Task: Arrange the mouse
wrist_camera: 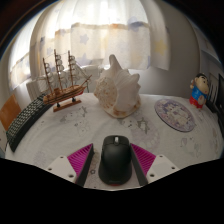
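While the gripper (115, 170) points forward over the table (90, 135), a black mouse (115, 160) sits between its two fingers, its near end running back toward the gripper body. The magenta pads (80, 158) flank the mouse on both sides. The left pad looks to touch or nearly touch the mouse's side; the right pad is close beside it, and I cannot tell whether there is a gap. So whether the jaws are clenched on the mouse or just standing around it cannot be told. The mouse seems to lie low at table level, but its underside is hidden.

The table is round with a pale patterned cloth. Beyond the fingers, near the middle of the table, stands a big white seashell (116, 88), upright. Left of the shell is a model sailing ship (62, 80) on a wooden stand. Further left, at the table edge, lies a dark keyboard (24, 122), angled. Right of the shell lies a round decorated plate (178, 114), flat on the cloth. Past the plate, at the far right edge, stands a small colourful figurine (201, 92). Behind everything hangs a light curtain (100, 30) over a bright window.
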`<state>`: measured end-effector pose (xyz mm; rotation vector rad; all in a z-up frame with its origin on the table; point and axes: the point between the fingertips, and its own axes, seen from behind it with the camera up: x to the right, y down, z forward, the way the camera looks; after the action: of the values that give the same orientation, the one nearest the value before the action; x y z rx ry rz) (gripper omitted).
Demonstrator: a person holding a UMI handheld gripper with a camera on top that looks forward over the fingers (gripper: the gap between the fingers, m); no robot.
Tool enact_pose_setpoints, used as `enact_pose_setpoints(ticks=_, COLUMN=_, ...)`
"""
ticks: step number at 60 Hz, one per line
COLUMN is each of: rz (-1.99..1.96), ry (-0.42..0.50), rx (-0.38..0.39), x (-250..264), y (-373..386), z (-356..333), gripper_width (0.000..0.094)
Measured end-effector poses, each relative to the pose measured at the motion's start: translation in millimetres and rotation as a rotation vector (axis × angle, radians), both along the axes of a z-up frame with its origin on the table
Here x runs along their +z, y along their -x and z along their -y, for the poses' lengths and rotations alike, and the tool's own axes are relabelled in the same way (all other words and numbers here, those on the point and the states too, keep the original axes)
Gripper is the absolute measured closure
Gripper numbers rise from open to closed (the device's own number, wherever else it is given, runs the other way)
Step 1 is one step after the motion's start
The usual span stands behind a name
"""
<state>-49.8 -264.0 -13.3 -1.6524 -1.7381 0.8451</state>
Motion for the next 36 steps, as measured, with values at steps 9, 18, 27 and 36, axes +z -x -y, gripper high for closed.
enact_pose_setpoints(ticks=9, rz=0.012, ry=-0.007, rx=0.015, x=0.4, y=4.4, z=0.0, gripper_width=0.0445)
enact_pose_setpoints(ticks=18, rz=-0.002, ry=-0.009, rx=0.027, x=35.8, y=5.6, z=-10.8, gripper_width=0.0468)
enact_pose_setpoints(ticks=27, rz=-0.094, ry=0.019, rx=-0.030, x=124.3, y=27.6, z=-61.7, gripper_width=0.0468)
enact_pose_setpoints(ticks=36, rz=-0.147, ry=-0.013, rx=-0.088, x=163.3, y=83.9, z=-155.2, gripper_width=0.0471)
